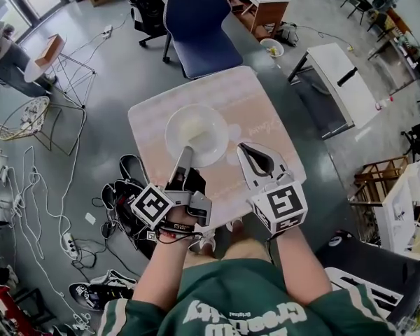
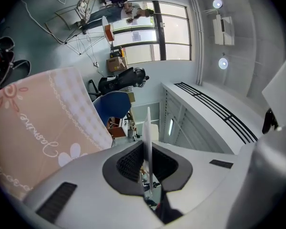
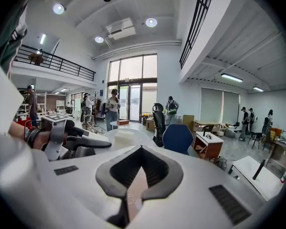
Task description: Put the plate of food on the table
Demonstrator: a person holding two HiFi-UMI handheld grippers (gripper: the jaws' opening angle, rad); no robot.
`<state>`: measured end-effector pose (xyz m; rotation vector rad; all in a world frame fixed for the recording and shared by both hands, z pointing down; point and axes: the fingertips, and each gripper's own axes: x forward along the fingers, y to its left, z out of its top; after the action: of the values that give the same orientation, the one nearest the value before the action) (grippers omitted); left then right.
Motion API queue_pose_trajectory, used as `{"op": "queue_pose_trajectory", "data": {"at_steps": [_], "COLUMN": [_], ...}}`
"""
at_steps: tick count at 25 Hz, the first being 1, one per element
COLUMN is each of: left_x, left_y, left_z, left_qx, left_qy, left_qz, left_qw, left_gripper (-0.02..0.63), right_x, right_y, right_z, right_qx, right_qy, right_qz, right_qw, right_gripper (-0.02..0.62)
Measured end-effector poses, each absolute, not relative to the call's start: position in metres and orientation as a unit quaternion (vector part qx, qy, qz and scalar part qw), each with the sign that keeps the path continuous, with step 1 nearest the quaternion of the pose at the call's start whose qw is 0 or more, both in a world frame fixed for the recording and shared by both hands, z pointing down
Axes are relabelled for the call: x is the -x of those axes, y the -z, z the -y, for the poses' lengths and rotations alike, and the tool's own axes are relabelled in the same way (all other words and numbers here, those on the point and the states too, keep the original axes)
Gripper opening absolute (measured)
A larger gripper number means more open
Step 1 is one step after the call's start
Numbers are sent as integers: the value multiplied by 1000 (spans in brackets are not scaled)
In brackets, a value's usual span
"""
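While both forearms reach forward, the left hand-held gripper [image 1: 187, 151] points level, its jaws clamped on the near rim of the plate [image 1: 206, 142]. The plate is low over the pink-clothed worktop [image 1: 259, 110] and holds pale food [image 1: 190, 129]. The right hand-held gripper [image 1: 243, 150], tilted slightly down, is closed and empty just beside the plate.

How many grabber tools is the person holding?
2. The left gripper is clamped on the near rim of the white plate. The right gripper is just right of the plate, jaws together and empty. None seem hidden.
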<state>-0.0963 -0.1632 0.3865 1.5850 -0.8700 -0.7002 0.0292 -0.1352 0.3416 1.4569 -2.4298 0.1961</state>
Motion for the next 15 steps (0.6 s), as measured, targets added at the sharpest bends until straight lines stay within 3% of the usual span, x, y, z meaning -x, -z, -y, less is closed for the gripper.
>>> {"op": "queue_pose_trajectory", "data": {"at_steps": [15], "left_x": [82], "left_y": [-450], "left_z": [189], "left_qx": [-634], "left_qy": [290], "left_qz": [406], "left_qw": [590], "left_gripper": [26], "right_x": [-35], "right_y": [-396], "right_z": [175], "right_qx": [-458], "right_qy": [-114], "right_qz": [865], "right_qw": [169], "right_gripper": [14]}}
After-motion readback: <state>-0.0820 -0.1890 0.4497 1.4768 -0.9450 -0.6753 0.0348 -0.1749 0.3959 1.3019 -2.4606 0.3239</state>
